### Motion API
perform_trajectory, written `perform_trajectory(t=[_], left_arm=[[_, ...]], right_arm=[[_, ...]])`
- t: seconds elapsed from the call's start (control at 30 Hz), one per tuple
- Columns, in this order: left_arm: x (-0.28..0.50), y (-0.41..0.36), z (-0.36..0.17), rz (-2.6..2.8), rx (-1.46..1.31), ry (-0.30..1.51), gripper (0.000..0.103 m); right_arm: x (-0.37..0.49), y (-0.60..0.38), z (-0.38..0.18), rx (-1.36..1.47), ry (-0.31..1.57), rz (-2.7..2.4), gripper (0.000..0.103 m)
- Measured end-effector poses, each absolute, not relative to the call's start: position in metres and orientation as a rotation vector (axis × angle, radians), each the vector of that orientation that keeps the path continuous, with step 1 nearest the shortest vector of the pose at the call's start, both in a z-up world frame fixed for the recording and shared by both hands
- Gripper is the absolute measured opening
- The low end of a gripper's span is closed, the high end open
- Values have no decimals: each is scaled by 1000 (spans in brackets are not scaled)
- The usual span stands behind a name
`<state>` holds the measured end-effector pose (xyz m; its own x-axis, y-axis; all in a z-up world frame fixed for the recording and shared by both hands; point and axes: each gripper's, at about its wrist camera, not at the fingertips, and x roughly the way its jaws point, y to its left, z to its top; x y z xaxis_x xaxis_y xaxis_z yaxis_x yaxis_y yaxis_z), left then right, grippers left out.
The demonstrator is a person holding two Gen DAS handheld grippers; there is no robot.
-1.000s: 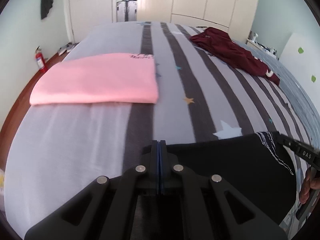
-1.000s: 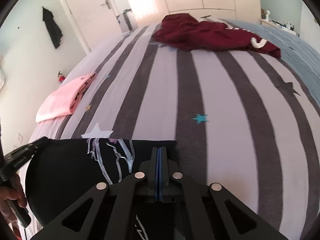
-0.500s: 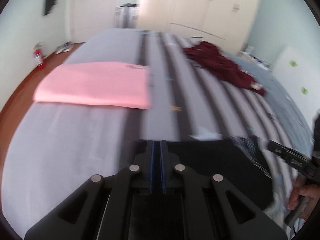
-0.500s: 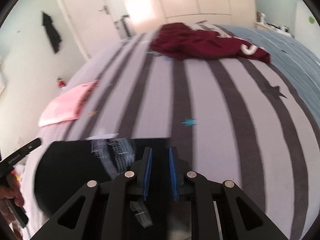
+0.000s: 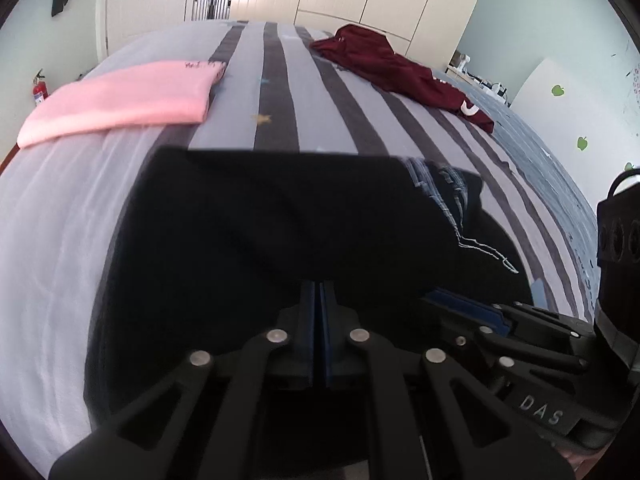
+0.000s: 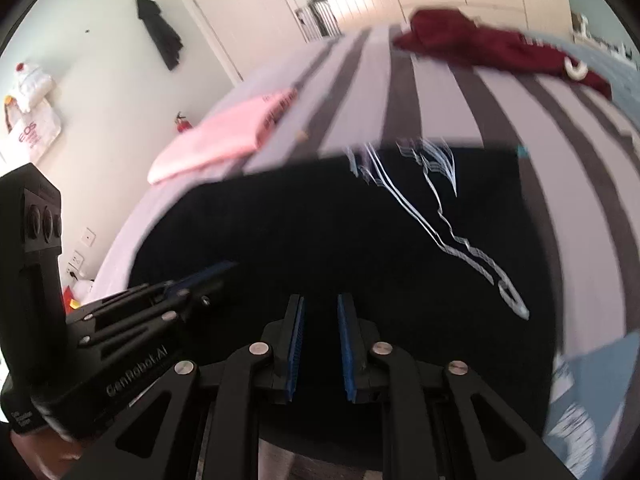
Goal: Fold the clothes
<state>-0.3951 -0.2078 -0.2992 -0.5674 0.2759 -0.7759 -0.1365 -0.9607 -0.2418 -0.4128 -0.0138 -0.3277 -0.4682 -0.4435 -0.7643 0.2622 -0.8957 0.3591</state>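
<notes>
A black garment (image 5: 280,232) with a white line print (image 6: 452,236) lies folded flat on the striped bed (image 5: 352,120). Over its near part my left gripper (image 5: 320,292) is shut, and I see no cloth pinched in it. Beside it, my right gripper (image 6: 319,320) has a narrow gap between its blue pads. Its jaws are closing, with nothing between them and the black cloth beneath. Each gripper shows in the other's view: the right gripper (image 5: 468,308) at the lower right, the left gripper (image 6: 208,274) at the lower left.
A folded pink garment (image 5: 120,100) lies at the bed's far left. A crumpled maroon garment (image 5: 404,68) sits at the far right. The bed's left edge drops to a floor with a fire extinguisher (image 5: 39,90). Wardrobes and a door stand behind.
Both grippers have drawn back from the black garment's far edge to its near part. The right jaws, shut a second ago, now stand slightly apart. The garment's far edge lies farther up the bed.
</notes>
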Motion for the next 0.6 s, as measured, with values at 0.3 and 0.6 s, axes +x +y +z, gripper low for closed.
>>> perform_trajectory(t=[0.3,0.6], left_arm=[[-369,-268,-277,2707,-1337,-226,2],[-370,-259,-267,2701,-1310,-238,2]], right_arm=[[-402,32,-314,1343,-212,-2486,10],[-403,33,-313,1326,-155,-2494,10]])
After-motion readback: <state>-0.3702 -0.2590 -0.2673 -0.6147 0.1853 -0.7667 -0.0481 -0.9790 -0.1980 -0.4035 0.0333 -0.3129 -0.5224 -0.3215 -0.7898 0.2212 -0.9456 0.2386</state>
